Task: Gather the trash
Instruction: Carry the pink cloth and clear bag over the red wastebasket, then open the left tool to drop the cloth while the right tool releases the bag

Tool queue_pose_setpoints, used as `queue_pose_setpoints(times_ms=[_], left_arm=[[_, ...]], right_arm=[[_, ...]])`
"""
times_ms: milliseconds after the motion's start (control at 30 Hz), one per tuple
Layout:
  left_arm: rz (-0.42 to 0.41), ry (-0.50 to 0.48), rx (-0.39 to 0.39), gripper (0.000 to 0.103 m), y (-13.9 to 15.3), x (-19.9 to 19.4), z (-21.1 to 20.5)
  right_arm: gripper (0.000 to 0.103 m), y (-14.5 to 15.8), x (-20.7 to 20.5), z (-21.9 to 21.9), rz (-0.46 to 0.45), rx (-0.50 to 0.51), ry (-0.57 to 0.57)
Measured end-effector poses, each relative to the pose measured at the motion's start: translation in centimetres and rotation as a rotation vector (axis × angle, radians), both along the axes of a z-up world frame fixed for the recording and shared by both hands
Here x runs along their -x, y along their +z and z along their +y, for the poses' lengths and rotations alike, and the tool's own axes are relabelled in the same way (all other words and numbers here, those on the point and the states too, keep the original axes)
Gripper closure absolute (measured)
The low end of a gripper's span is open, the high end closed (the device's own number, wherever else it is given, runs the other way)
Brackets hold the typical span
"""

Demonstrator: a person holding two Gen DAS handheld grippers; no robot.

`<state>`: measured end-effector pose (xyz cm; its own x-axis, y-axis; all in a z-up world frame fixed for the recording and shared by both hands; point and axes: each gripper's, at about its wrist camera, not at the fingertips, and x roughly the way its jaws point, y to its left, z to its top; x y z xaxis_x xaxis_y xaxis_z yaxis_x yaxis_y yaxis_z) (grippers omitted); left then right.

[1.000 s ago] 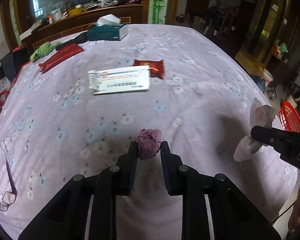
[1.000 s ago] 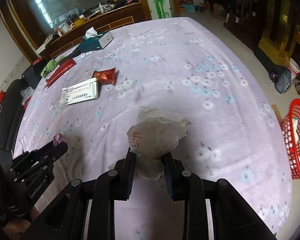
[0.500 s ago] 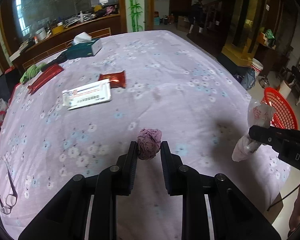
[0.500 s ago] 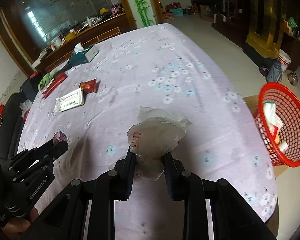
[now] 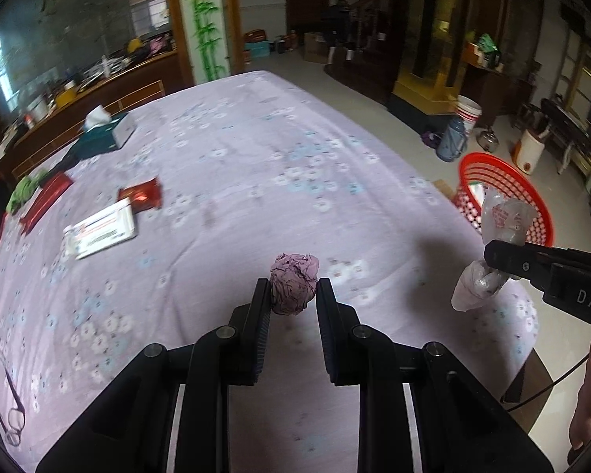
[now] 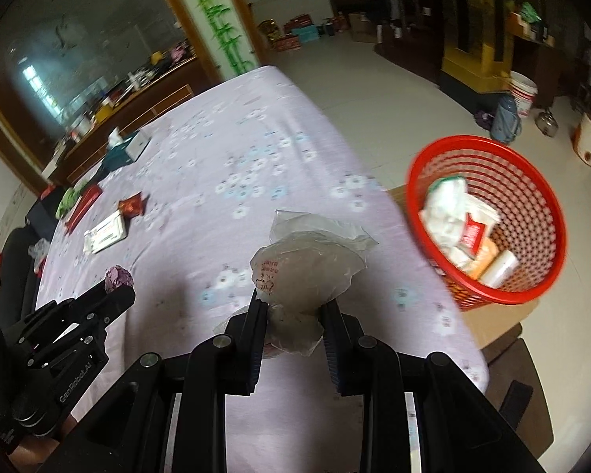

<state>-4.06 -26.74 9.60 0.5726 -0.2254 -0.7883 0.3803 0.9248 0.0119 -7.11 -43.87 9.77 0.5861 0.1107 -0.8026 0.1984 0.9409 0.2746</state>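
- Left tongs (image 5: 293,295) clenched on a paper wad (image 5: 294,288), held above the table (image 5: 256,165).
- Right tongs (image 6: 294,311) grasp a plastic bag (image 6: 307,272).
- Carrying step; basket (image 6: 488,216) lies ahead-right, beyond the table edge. Next: reach over it, release.

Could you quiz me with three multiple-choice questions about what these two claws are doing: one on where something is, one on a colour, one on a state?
1. Where is the red basket?
A. on the table
B. off the table's right edge
C. under the tissue box

2. What colour is the crumpled paper ball?
A. purple
B. green
C. yellow

3. How is the right claw?
A. open, empty
B. shut on the plastic bag
C. out of sight

Answers: B, it sits beyond the tablecloth; A, its folds look purple; B, both fingers pinch the bag.
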Motion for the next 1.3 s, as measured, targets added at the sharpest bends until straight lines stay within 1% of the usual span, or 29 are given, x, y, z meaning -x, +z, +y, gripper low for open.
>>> queue_pose_setpoints(times_ms=[400,633,800,900,1000,1133,1167,1233,1300], left_arm=[[-0.010,-0.122,0.004,0.081,1.0,0.5,-6.8],[0.019,-0.228,0.054,0.081,1.9,0.7,-12.0],[0.029,-0.320,0.086,0.081,2.8,0.4,-17.1],[0.051,-0.380,0.109,0.081,2.8,-0.1,-20.2],[0.070,-0.418,0.126,0.081,2.6,-0.8,-22.9],[0.109,-0.441,0.148,0.081,1.8,-2.1,-25.6],[0.121,-0.441,0.148,0.079,1.6,-2.4,-26.1],[0.130,-0.433,0.155,0.072,1.3,-2.9,-26.6],[0.125,-0.419,0.156,0.058,1.3,-3.1,-26.9]], right_arm=[[0.075,0.9,2.7,-7.1,-0.026,-0.023,-0.132],[0.074,1.8,3.9,-12.8,-0.041,-0.026,-0.239],[0.074,2.4,4.3,-17.2,-0.044,-0.039,-0.290],[0.074,2.6,4.2,-19.3,-0.044,-0.038,-0.307],[0.074,2.8,3.9,-21.2,-0.046,-0.037,-0.314],[0.073,3.2,3.0,-23.1,-0.049,-0.015,-0.306],[0.073,3.3,2.7,-23.4,-0.048,-0.012,-0.302],[0.072,3.2,1.8,-23.9,-0.042,0.000,-0.288],[0.072,2.7,0.4,-24.0,-0.029,0.001,-0.254]])
